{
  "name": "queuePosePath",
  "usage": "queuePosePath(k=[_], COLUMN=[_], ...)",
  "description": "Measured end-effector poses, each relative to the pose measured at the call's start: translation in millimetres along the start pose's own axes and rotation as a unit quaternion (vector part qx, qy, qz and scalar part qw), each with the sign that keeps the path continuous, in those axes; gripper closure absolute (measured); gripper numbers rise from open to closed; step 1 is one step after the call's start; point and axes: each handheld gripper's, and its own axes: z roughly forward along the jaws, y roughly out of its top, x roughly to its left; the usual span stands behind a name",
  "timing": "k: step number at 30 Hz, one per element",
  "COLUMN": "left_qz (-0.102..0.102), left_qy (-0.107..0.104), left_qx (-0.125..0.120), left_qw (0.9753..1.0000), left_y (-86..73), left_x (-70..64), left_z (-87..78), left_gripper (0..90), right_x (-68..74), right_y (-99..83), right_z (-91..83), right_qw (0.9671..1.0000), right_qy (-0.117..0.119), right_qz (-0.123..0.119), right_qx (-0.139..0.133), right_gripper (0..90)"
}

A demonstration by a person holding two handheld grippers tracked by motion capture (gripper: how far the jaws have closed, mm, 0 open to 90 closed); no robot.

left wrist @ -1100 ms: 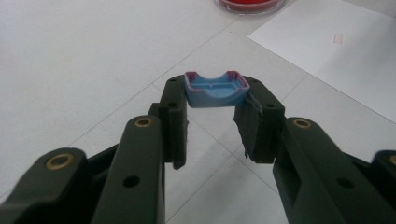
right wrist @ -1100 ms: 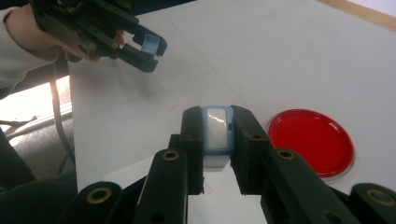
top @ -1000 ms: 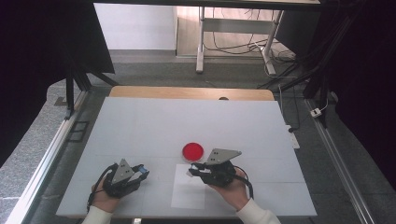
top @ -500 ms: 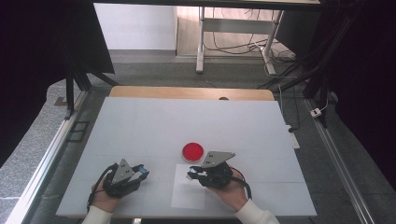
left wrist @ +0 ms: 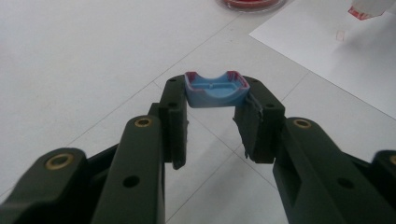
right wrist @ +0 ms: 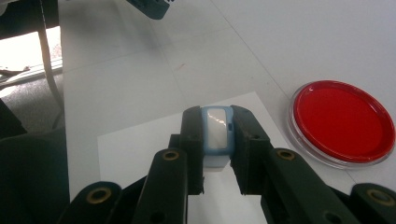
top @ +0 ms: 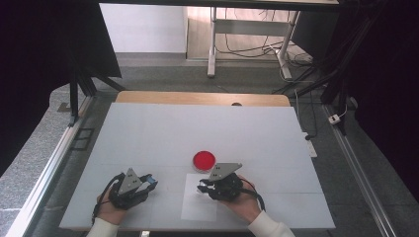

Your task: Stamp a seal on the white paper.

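Note:
A small blue stamp cap (left wrist: 215, 88) with red-stained edges sits between the jaws of my left gripper (left wrist: 215, 105), which is shut on it just above the table. In the high view the left gripper (top: 148, 183) is at the near left. My right gripper (right wrist: 216, 140) is shut on a light blue stamp body (right wrist: 216, 127) over a white sheet of paper (right wrist: 140, 144). From above, the right gripper (top: 203, 188) hangs over the paper's (top: 199, 207) far edge. A round red ink dish (top: 203, 160) lies just beyond it.
The white table (top: 197, 128) stretches far ahead of both grippers, with a wooden strip (top: 197, 98) along its far edge. A faint small red square mark (left wrist: 340, 34) shows on the paper. Metal rails (top: 44, 182) run along both sides of the table.
My right gripper has drifted a little left and toward the near edge, coming over the paper with the stamp body. The left gripper has stayed put.

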Motion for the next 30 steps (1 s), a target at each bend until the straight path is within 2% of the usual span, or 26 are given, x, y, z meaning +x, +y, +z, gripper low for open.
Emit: queuePosePath(k=[11,17,30], left_qz=[0.001,0.001,0.002], left_qy=[-0.001,-0.001,-0.002], left_qx=[0.002,0.002,0.003], left_qw=[1.0000,1.0000,1.0000], left_y=[0.1,0.2,-0.2], left_x=[-0.4,-0.4,-0.2], left_z=[0.7,0.7,1.1], left_gripper=[64.3,64.3,64.2], right_x=[-1.0,-1.2,-1.5], right_y=[-1.8,-1.9,-2.6], right_z=[7.0,11.4,15.7], right_qw=[0.9998,0.9994,0.9992], right_qy=[-0.008,-0.012,-0.011], right_qz=[-0.002,-0.016,-0.021], right_qx=[0.019,0.028,0.033], right_gripper=[75.1,75.1,75.1])
